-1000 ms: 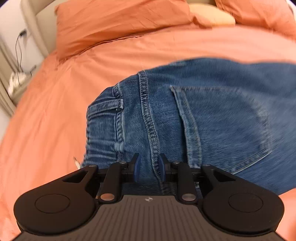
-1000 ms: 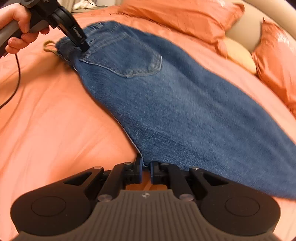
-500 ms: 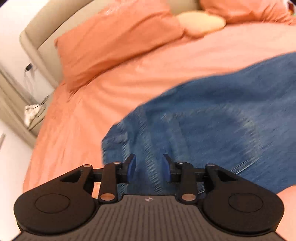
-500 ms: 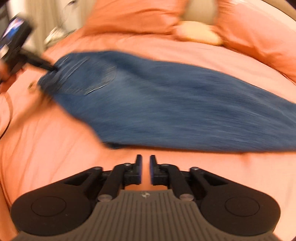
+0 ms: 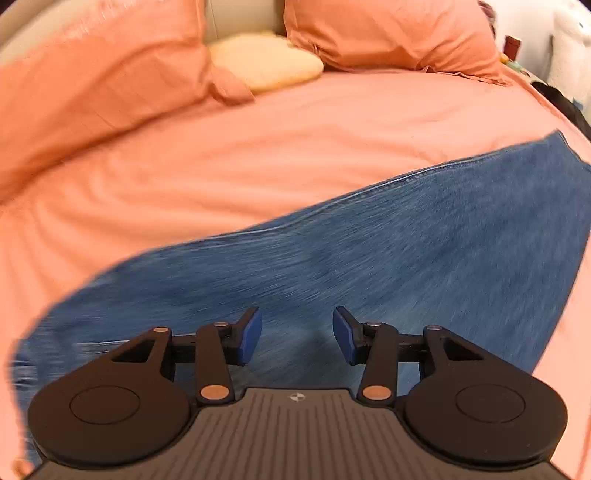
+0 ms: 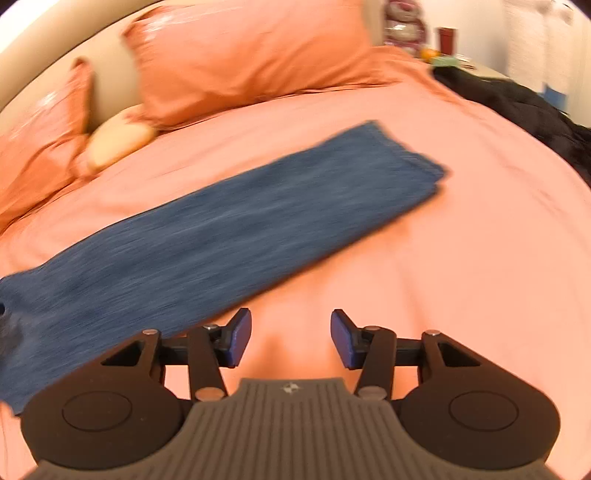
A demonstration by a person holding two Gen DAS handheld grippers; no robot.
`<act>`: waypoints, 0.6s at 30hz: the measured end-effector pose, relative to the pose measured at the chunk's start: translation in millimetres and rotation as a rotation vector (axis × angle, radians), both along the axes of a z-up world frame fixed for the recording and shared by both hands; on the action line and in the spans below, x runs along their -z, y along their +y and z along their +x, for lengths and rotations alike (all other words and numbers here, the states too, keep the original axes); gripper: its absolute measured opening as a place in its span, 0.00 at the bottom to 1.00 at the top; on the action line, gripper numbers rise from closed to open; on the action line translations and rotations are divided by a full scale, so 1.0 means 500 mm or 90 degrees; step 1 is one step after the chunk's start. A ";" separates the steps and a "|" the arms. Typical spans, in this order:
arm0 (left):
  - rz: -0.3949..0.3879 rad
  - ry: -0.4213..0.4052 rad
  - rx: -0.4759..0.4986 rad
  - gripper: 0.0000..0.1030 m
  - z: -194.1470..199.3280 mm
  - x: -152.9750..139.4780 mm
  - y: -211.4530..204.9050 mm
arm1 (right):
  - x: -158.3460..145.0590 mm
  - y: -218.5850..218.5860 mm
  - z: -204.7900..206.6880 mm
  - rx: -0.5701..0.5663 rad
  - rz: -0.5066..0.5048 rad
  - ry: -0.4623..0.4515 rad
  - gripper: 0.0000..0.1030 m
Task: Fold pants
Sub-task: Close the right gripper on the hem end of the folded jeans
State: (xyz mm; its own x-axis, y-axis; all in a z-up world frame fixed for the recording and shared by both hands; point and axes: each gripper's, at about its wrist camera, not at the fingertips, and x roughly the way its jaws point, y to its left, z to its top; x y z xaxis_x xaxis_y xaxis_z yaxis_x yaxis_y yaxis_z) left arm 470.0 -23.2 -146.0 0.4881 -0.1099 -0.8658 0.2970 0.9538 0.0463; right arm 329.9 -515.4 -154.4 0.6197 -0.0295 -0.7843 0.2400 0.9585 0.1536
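Note:
Blue jeans [image 5: 369,266] lie flat on the orange bed, folded lengthwise with one leg over the other. In the right wrist view the jeans [image 6: 229,229] stretch from lower left to the hems at upper right. My left gripper [image 5: 297,338] is open and empty, hovering over the denim. My right gripper [image 6: 291,338] is open and empty over bare bedsheet, just beside the jeans' near edge. Both views are blurred by motion.
Orange pillows [image 5: 388,33] and a cream cushion [image 5: 266,62] lie at the headboard. A dark garment [image 6: 524,107] lies at the bed's right edge. Small items stand on a side table [image 6: 443,48] beyond it.
Both grippers let go of the jeans and opened wide. Both views swung to the right along the legs, away from the waistband and pocket.

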 end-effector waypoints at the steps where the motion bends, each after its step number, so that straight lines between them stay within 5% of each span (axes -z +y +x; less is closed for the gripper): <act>1: -0.010 0.014 -0.006 0.50 0.019 0.018 -0.017 | 0.004 -0.026 0.001 0.010 -0.008 0.003 0.47; 10: 0.025 0.018 -0.133 0.40 0.173 0.105 -0.081 | 0.057 -0.222 0.023 0.085 0.006 0.013 0.49; 18: 0.104 -0.030 -0.115 0.38 0.201 0.077 -0.137 | 0.070 -0.335 0.073 0.166 0.102 -0.049 0.59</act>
State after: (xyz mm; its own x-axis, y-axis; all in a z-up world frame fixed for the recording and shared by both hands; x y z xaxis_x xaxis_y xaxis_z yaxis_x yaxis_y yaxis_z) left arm 570.6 -91.9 -184.3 0.5277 0.1227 -0.8405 0.1158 0.9699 0.2143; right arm 366.5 -682.9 -189.2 0.6653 -0.0749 -0.7428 0.4559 0.8287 0.3247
